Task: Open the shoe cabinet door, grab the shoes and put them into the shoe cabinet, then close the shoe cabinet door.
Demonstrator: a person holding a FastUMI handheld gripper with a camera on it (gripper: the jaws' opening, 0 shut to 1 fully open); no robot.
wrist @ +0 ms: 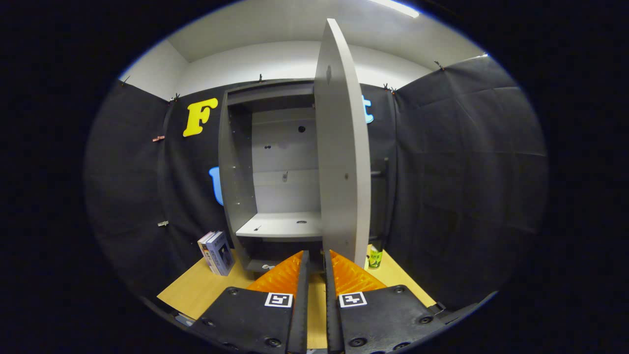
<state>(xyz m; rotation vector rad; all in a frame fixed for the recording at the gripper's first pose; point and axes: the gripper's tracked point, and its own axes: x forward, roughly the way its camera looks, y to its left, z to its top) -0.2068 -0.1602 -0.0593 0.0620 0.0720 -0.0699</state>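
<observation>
Gripper view showed the hand-held gripper (315, 253) nearly closed, its fingertips at the cabinet door (342, 147) edge. Whether they pinched it was unclear. The shoe cabinet (275, 177) stood open.

The shoe cabinet (275, 162) and its open door (342, 147) are plain pale grey. The gripper (314, 258) has orange ribbed fingers (282, 275) on black bodies bearing black-and-white square markers. The table (196, 290) is light wood-yellow. The books (216, 252) are blue and white; the can (375, 256) is green.
</observation>
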